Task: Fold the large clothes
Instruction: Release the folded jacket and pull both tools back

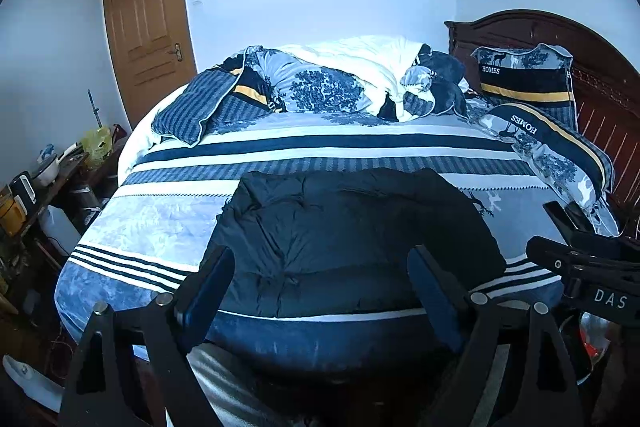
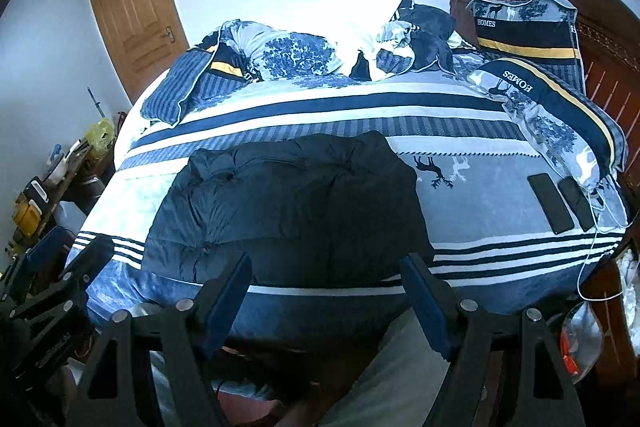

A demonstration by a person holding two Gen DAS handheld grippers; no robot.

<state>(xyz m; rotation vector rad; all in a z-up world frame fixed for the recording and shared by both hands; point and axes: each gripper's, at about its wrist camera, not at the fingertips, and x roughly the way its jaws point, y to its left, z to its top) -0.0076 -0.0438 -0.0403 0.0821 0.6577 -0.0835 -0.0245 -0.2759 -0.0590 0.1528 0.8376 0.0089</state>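
Roughly centred on the near half of the bed [image 1: 168, 227], lying folded into a squarish bundle: dark padded jacket [image 1: 352, 223], also seen from the right wrist view [image 2: 288, 207], resting on the blue-and-white patterned bedspread [image 2: 480, 131].

Just ahead of the left gripper [image 1: 320, 291], beyond and between the fingertips, not touching them. Jaws spread wide, nothing held between the blue pads [image 1: 208, 291].

Likewise in front of the right gripper [image 2: 326, 297], slightly to its left; near edge of the jacket showing between the fingers [image 2: 424, 299] from that camera. Wide open too, gripping nothing, poised over the bed's near edge.

Each gripper visible from the other's camera: right one at the right margin of the left view [image 1: 580, 247], left one at the lower left of the right view [image 2: 60, 275].

Beyond the jacket: rumpled quilt [image 1: 340, 83] and two pillows [image 1: 528, 75] by the wooden headboard [image 1: 600, 67]. Two dark phones [image 2: 550, 203] lying side by side on the bedspread, well to the jacket's right. Brown door [image 1: 148, 27] in the far wall.
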